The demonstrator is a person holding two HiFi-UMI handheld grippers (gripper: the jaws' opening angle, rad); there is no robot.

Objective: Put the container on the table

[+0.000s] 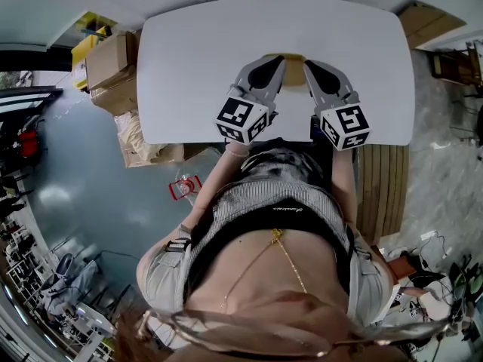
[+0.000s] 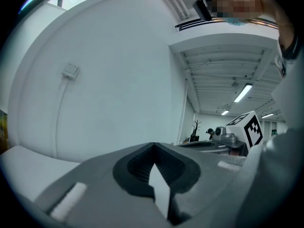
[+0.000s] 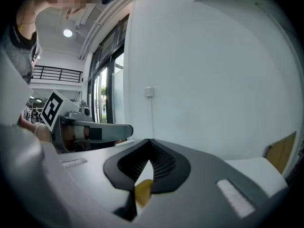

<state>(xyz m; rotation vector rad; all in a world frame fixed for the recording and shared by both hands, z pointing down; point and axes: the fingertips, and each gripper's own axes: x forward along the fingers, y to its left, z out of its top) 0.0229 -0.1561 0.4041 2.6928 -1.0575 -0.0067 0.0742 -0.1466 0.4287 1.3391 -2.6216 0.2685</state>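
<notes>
Left tongs [image 1: 273, 60] and right tongs [image 1: 314, 66]: jaws together on both, container [image 1: 294, 58] between them over the bench [image 1: 196, 66]. Looks mid-placement. Next you lower it level, then back off.

In the head view we see only a yellow strip of the container [image 1: 294, 57]; the left gripper [image 1: 275, 62] and right gripper [image 1: 312, 65] cover its sides. The right gripper view shows us just a yellow sliver below the jaws. We cannot tell its shape, or whether either gripper touches it.
</notes>
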